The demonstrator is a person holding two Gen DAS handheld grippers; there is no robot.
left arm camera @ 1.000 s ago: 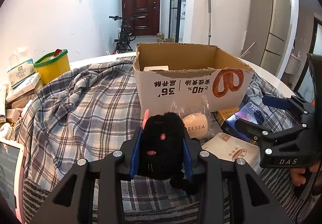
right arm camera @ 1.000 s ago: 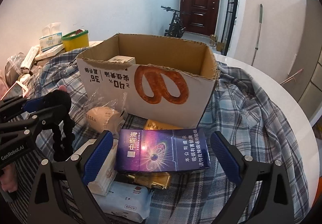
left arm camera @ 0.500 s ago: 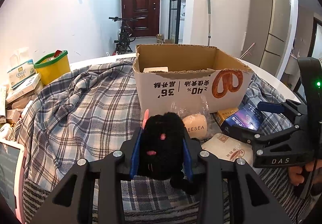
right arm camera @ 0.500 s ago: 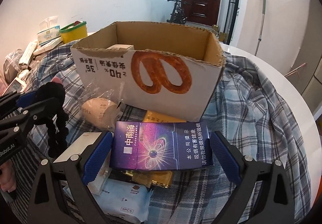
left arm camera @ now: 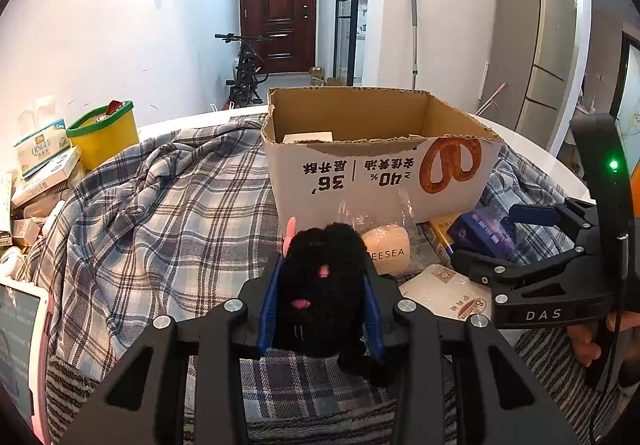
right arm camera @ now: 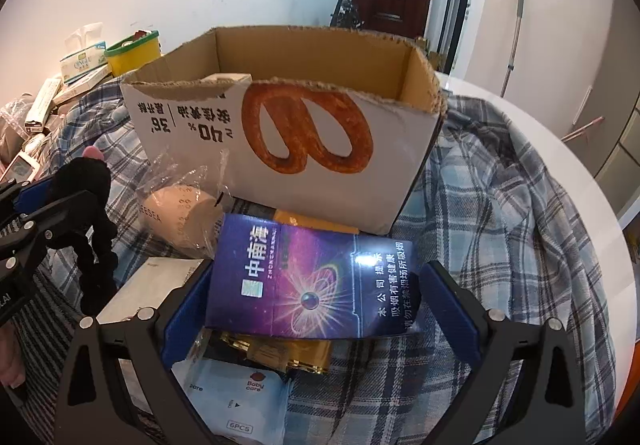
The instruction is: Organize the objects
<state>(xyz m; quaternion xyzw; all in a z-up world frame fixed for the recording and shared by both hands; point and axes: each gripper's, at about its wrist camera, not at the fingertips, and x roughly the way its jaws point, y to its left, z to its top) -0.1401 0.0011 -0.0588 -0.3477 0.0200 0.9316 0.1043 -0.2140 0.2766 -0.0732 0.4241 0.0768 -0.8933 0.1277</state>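
Our left gripper (left arm camera: 320, 309), clamped on a black fuzzy plush toy (left arm camera: 324, 285), waits before the open printed cardboard box (left arm camera: 380, 173); our right gripper (right arm camera: 316, 301), jaws apart, straddles a purple cigarette carton (right arm camera: 308, 285) that we judge could slide off the heaped packets

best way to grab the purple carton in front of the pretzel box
Take the purple carton by its two short ends, coming from above with the right claw straddling it. It lies flat on the pile, long side across the open jaws, ends clear.
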